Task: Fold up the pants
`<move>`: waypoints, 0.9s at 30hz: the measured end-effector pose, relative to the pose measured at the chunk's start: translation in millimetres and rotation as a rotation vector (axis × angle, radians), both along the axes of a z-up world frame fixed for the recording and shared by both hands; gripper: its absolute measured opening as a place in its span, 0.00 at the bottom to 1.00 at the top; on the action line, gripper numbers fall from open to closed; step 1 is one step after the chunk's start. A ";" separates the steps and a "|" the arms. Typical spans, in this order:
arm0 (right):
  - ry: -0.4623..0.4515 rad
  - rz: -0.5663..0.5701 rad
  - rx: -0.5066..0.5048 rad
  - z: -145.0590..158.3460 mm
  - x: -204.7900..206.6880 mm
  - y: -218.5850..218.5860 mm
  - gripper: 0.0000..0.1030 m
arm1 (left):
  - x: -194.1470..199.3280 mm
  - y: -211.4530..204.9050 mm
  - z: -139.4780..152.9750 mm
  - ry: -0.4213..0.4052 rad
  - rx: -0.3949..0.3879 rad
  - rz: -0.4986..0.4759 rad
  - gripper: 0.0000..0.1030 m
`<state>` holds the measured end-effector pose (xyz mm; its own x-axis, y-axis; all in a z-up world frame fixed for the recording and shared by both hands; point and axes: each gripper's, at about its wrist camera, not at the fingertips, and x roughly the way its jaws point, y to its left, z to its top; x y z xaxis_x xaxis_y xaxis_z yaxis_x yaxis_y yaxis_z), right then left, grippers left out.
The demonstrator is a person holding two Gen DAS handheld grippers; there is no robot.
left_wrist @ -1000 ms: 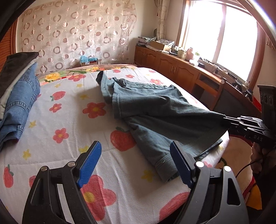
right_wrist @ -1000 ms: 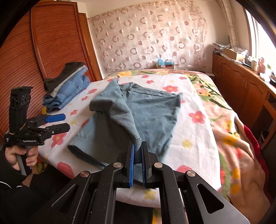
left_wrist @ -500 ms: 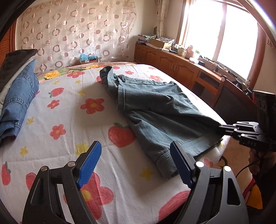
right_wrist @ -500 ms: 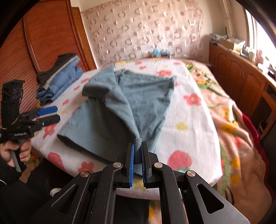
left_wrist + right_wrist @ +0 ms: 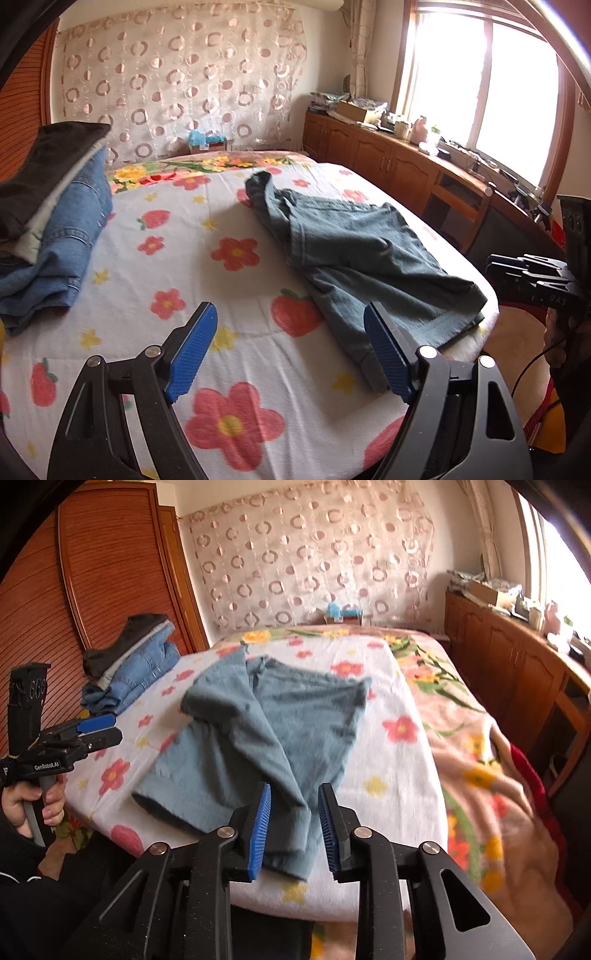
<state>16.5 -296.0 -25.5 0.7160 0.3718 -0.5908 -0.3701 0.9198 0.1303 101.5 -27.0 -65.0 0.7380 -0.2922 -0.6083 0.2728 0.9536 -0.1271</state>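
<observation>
Both my hand-held grippers, left [image 5: 290, 347] and right [image 5: 294, 825], gape apart; pants [image 5: 258, 738] ahead on bed [image 5: 155, 258], unheld.

Pants on the bed

The pants [image 5: 266, 738] lie on the bed [image 5: 399, 775]; a clothes stack [image 5: 133, 664] sits left of the pants, cabinets [image 5: 517, 672] right.

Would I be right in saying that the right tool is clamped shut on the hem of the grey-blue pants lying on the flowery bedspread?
Not quite. The right tool is open: the right wrist view shows its blue pads apart, with the hem of the grey-blue pants lying loose between them. The pants do lie on the flowery bedspread.
</observation>
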 end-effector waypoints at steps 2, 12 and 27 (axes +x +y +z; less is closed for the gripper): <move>-0.017 0.011 -0.010 4.3 3.1 6.1 0.38 | -0.5 3.6 3.0 -0.009 -0.002 0.010 0.80; -0.043 0.122 -0.013 9.2 45.2 55.4 0.39 | 0.8 14.3 5.3 -0.024 0.008 0.033 0.80; 0.045 0.238 -0.089 -5.1 119.7 109.3 0.42 | 3.1 32.1 2.6 -0.019 -0.001 0.073 0.80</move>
